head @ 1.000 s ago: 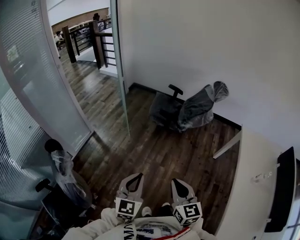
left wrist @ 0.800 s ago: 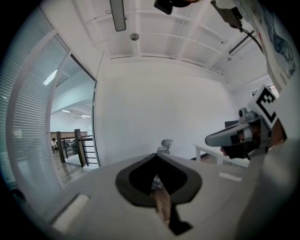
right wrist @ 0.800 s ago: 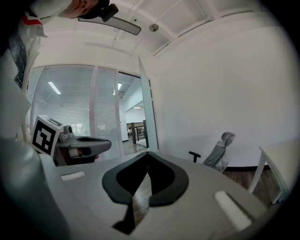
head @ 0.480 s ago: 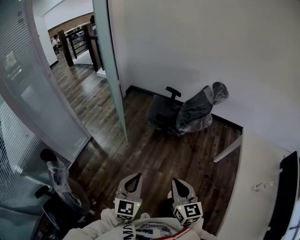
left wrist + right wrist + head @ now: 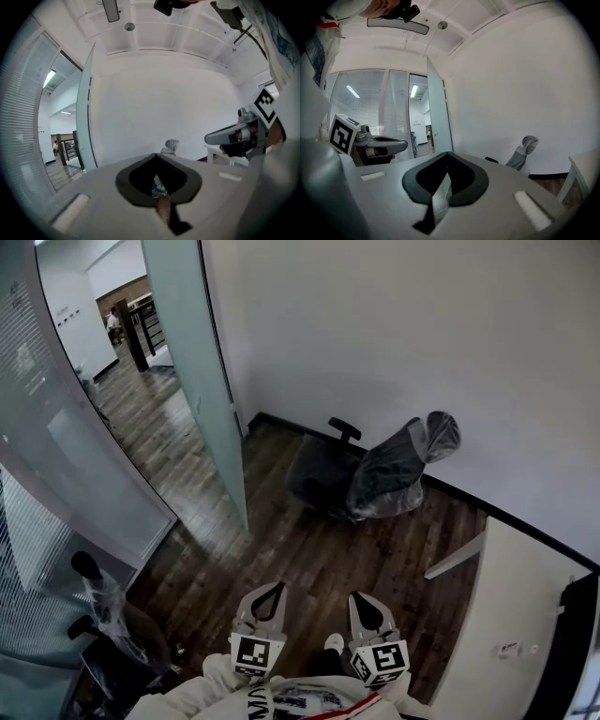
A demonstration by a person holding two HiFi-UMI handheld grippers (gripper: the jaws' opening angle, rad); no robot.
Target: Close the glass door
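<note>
Glass door (image 5: 190,357) closer than before, well ahead of left hand-held gripper (image 5: 269,594).

White wall (image 5: 422,334), dark wood floor (image 5: 309,563), wrapped chair (image 5: 380,479).

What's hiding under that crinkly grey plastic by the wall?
A black office chair: one armrest pokes out and the dark seat shows. The grey plastic wrap covers the backrest completely, so that part is hidden.

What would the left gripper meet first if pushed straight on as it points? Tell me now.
Most likely the plastic-wrapped chair: it shows straight past the closed jaws of the left gripper, with the white wall behind. Depth is hard to judge.
</note>
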